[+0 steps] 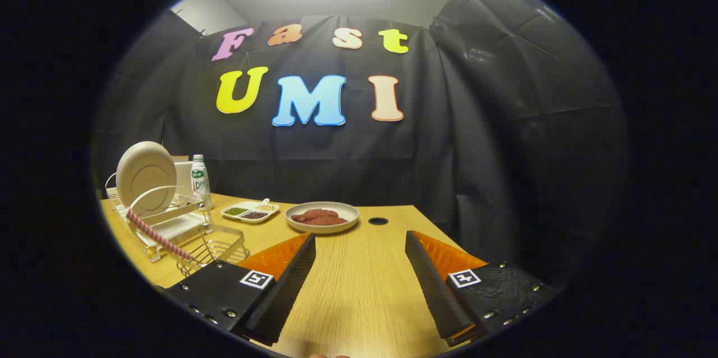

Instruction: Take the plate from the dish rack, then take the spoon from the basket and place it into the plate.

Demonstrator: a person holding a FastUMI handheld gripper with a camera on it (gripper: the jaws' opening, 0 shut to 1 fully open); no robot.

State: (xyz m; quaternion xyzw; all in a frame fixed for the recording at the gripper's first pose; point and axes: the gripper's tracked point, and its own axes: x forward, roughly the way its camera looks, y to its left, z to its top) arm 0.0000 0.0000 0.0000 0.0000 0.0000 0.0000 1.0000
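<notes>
Off to the left beyond the wide-spread, empty tool [360, 237], the plate [146, 177] is seen upright in the dish rack [168, 223].

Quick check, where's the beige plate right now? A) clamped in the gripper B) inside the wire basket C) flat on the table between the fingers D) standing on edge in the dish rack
D: the plate stands on edge in the dish rack, off to the side beyond the open, empty gripper.
</notes>
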